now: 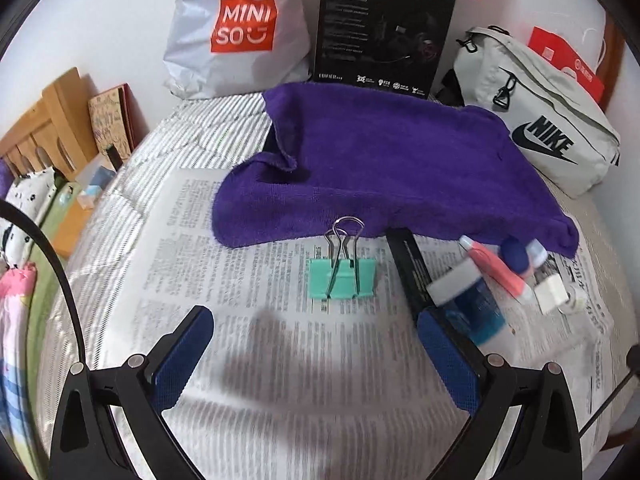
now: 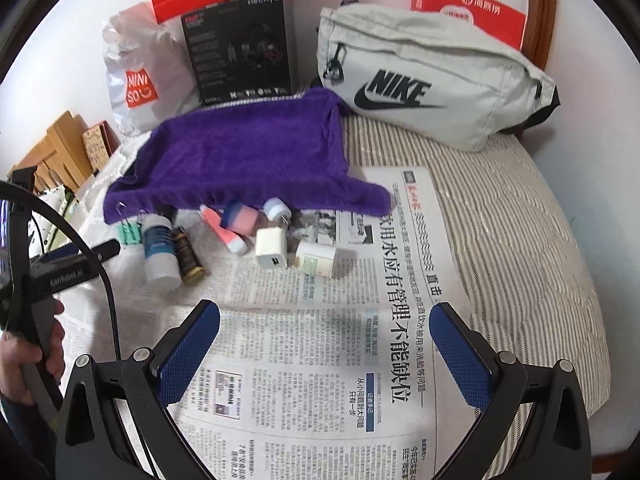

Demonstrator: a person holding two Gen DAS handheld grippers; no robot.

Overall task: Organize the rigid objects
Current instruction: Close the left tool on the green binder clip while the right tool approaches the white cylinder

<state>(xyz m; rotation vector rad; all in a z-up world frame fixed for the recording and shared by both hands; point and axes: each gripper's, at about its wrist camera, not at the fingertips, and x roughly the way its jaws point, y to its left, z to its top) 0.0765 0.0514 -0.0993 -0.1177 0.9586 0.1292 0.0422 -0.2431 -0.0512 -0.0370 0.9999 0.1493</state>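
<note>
While the mint-green metal binder clip (image 1: 342, 274) lies on the spread sheet of newspaper (image 1: 248, 264) just ahead of my left gripper (image 1: 314, 356), between the lines of its two fingers, its wire handles point away from me toward the rumpled purple towel (image 1: 384, 160) beyond it. My left gripper is spread wide, blue pads apart, holding and touching nothing. Off its right finger lie a flat black stick (image 1: 412, 268), a blue-labelled bottle with a grey cap (image 1: 468, 300), a pink-and-white tube (image 1: 496, 268) and a white square charger plug (image 1: 552, 292).

My right gripper (image 2: 324, 344) is likewise wide open and empty above the newspaper. Ahead of it and to its left the same small things lie loose along the towel's edge: the white charger plug (image 2: 271, 253), a white squat bottle on its side (image 2: 316, 262), a dark bottle with a gold base (image 2: 188, 258). None sits inside a container.

Farther ahead stand a pale grey Nike waist bag (image 2: 432, 84), zipped shut, a white Miniso plastic bag (image 1: 240, 28) and a black headset box (image 1: 384, 28).
</note>
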